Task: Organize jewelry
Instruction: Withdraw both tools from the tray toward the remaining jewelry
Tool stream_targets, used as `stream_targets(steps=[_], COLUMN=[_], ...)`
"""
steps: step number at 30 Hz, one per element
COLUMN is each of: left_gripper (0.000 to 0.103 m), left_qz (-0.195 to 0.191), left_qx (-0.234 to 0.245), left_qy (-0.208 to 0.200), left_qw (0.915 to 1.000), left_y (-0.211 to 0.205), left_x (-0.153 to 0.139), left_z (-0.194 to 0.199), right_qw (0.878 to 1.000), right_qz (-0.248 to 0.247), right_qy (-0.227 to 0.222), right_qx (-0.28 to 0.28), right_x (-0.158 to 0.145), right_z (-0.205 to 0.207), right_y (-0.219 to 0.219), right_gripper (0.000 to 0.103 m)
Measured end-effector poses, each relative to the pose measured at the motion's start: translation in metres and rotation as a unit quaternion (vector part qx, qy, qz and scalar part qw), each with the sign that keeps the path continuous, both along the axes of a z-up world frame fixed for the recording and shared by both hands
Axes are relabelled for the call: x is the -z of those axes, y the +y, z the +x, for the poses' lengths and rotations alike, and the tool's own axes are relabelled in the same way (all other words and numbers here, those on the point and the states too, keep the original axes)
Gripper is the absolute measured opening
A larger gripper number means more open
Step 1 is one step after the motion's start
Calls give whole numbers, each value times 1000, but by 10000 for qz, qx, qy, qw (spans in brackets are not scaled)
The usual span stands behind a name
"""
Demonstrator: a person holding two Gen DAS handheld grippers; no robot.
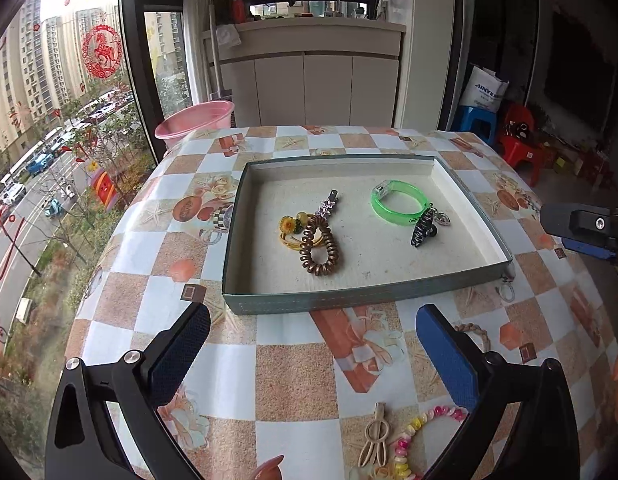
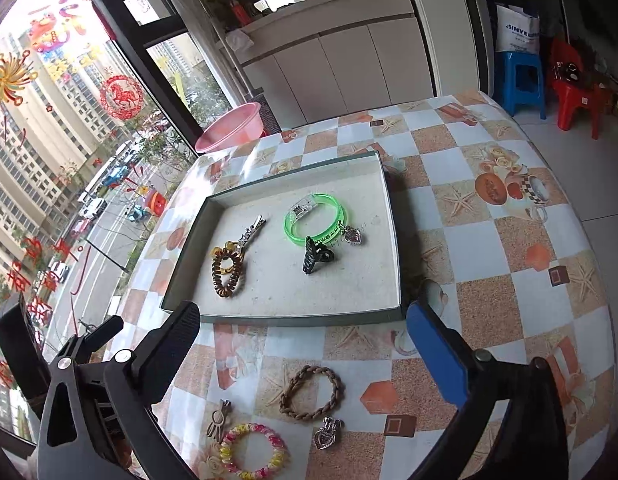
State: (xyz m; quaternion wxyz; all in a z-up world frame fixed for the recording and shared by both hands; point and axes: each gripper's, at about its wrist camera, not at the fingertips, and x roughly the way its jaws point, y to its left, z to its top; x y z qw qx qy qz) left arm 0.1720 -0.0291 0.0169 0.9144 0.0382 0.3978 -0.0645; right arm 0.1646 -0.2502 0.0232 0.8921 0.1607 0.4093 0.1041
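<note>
Four loose pieces lie on the bench near its front edge, outside the tray: a braided brown bracelet (image 2: 312,393), a silver heart pendant (image 2: 327,433) just beside it, a pink-and-yellow coiled hair tie (image 2: 255,450), and a flat wooden rabbit-shaped clip (image 2: 219,420) next to that. Both claws hover over this near stretch, released and empty: the left claw (image 1: 313,344) has its dark textured pad and its blue pad spread wide with nothing between them, and the right claw (image 2: 303,344) stands the same, wide apart above the braided bracelet. Judging by that, one drop-off is done and the step in hand is choosing the next loose piece; the next move calls for lowering a claw over something thin and flat on a slick patterned oilcloth, so the pads would need to close low, and the rope-like bracelet looks the easiest to pinch. Farther back, towards the bench's middle, sits the shallow rectangular tray (image 1: 245,304), grey-green outside with a pale, felt-like floor. Already in it are a bronze spiral hair tie (image 1: 321,246) touching a yellow flower band (image 1: 290,229) and a slim metal star clip (image 1: 329,204) in its left half, and a translucent green bangle (image 1: 399,202) with a black claw clip (image 1: 423,230) and a small heart charm (image 1: 443,219) in its right half.
</note>
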Motion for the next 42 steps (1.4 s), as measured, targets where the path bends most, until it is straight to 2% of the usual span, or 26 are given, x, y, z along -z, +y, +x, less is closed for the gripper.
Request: stream_targets(steps=[6, 11, 19, 26, 31, 38, 42], left_gripper=[103, 103, 103, 103, 103, 103, 103], left_qz=[1, 65, -322, -385, -527, 3, 39], left_qx=[-3, -103, -95, -321, -107, 82, 164], left_qy=[235, 243, 471, 446, 613, 579, 671], left_qw=[9997, 9996, 9983, 9977, 9967, 9983, 9976], left_y=[8, 17, 32, 41, 37, 22, 22], left_x=[16, 28, 44, 56, 59, 66, 71], left_z=[-30, -49, -69, -79, -79, -81, -79], right_qw=[10000, 9999, 9991, 9968, 9943, 9927, 9912], right_qz=[-82, -42, -118, -385, -533, -749, -928], right_qy=[-41, 39, 377, 677, 906, 943, 939], right_qx=[-32, -107, -126, -167, -162, -67, -26], right_x=[3, 11, 28, 53, 71, 77, 80], right_z=[-26, -45, -71, -96, -107, -111, -110], right_y=[10, 14, 12, 9, 8, 7, 8], right_gripper=[103, 103, 103, 103, 103, 103, 103])
